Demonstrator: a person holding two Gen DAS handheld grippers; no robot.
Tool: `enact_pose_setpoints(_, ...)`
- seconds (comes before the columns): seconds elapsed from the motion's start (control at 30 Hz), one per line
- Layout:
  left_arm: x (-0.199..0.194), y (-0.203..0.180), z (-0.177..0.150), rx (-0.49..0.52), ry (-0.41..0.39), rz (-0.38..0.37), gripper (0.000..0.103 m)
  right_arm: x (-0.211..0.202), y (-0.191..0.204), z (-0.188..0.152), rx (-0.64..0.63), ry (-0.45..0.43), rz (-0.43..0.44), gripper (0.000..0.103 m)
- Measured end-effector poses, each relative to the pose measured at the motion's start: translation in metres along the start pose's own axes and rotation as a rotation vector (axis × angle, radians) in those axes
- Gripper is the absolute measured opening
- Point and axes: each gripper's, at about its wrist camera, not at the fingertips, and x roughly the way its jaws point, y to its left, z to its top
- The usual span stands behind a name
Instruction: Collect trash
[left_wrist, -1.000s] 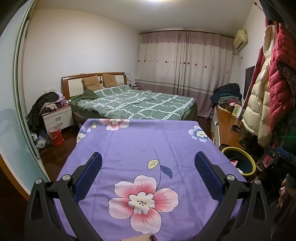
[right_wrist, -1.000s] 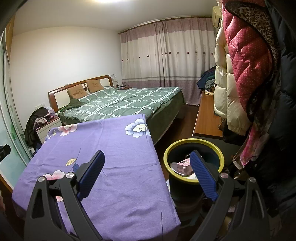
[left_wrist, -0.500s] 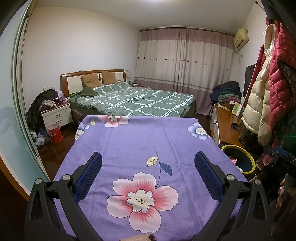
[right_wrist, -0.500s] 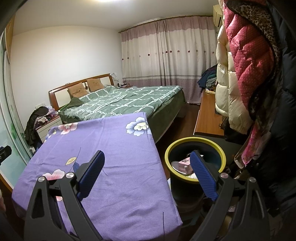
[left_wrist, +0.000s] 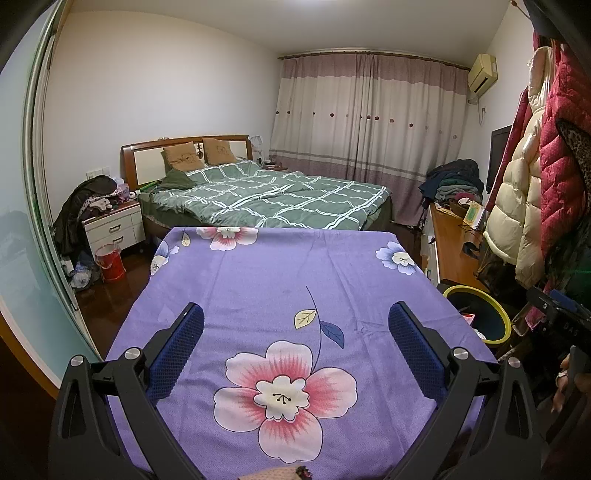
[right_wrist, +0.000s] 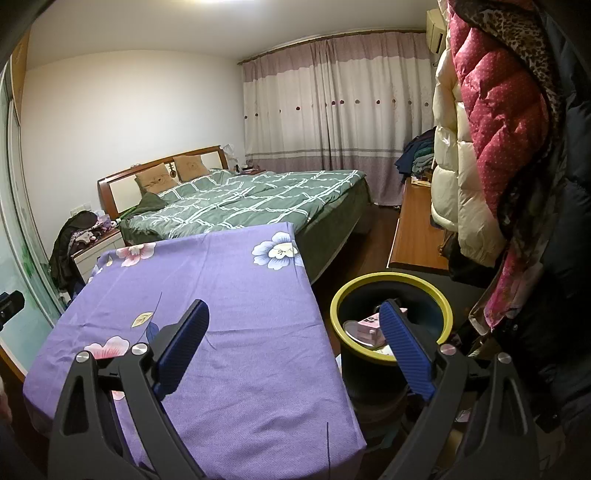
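Observation:
A dark trash bin with a yellow rim (right_wrist: 391, 295) stands on the floor right of the table; it also shows in the left wrist view (left_wrist: 480, 314). Pink and white trash (right_wrist: 365, 326) lies inside it. A table under a purple flowered cloth (left_wrist: 277, 280) fills the foreground, also in the right wrist view (right_wrist: 229, 302). My left gripper (left_wrist: 295, 319) is open and empty above the cloth. My right gripper (right_wrist: 293, 314) is open and empty, spanning the table's right edge and the bin.
A bed with a green checked cover (left_wrist: 269, 199) stands behind the table. A wooden bench (right_wrist: 417, 229) and hanging coats (right_wrist: 491, 122) are on the right. A white nightstand (left_wrist: 114, 227) and a red bucket (left_wrist: 110, 263) are at left.
Both views have tilted slightly; the table and bin sit a little lower in frame. Both grippers stay open and empty.

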Motion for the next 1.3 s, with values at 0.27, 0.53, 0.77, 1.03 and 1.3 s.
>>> enact_pose_setpoints(0.27, 0.0014, 0.0012, -0.0015, 0.002, -0.002, 0.003, 0.098, 0.0003, 0.0001, 0.0001, 0.000, 0.001, 0.000, 0.089)
enact_pose_setpoints(0.53, 0.0035, 0.0039, -0.0018, 0.004, -0.009, 0.008, 0.098, 0.0005, 0.0001, 0.0003, 0.000, 0.000, 0.001, 0.089)
enact_pose_setpoints(0.77, 0.0029, 0.0033, -0.0010, 0.003, -0.008, 0.008, 0.098, 0.0021, 0.0008, -0.0006, -0.001, 0.004, 0.002, 0.089)
enact_pose_setpoints(1.03, 0.0036, 0.0038, -0.0005, 0.007, -0.005, 0.008, 0.098, 0.0023, 0.0007, -0.0004, 0.000, 0.004, 0.002, 0.089)
enact_pose_setpoints(1.3, 0.0074, 0.0047, -0.0014, 0.001, -0.008, 0.001, 0.098, 0.0026, 0.0006, -0.0001, 0.000, 0.005, 0.002, 0.089)
